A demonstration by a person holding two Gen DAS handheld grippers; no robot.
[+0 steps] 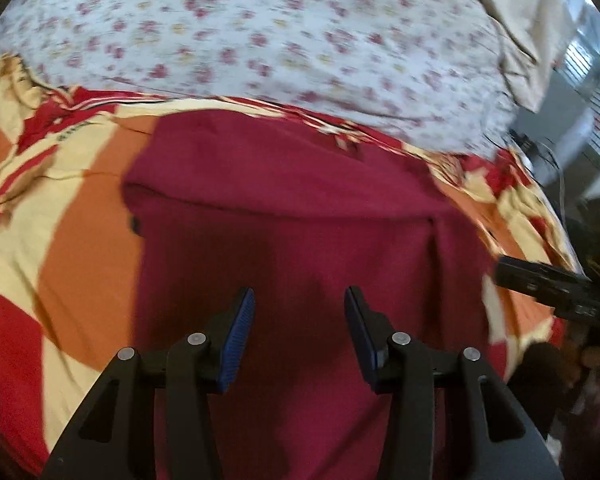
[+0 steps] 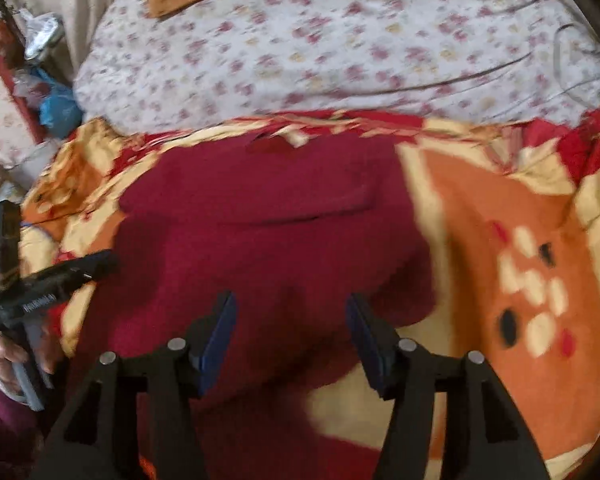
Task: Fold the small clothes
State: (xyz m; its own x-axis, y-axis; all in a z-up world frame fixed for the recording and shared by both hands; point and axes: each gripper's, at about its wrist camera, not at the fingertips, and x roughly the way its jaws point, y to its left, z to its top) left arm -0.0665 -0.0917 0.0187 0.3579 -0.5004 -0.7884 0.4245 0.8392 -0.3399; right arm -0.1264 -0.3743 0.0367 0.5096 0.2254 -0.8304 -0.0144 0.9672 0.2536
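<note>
Your maroon garment (image 1: pixel 292 208) already looks folded over once on the bed, both claws released, more folds probably left.

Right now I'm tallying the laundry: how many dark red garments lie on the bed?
1: the dark red knitted garment lies spread on the orange-and-cream patterned blanket, below both grippers. More may be hidden out of frame.

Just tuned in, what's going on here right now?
A person is working over a bed with a gripper in each hand. A dark red garment lies spread on an orange, red and cream blanket, with a flowered sheet beyond it. The left gripper and the right gripper both stand open above the garment, with nothing held between their fingers. The pictures are blurred, so finer folds are hard to make out.
</note>
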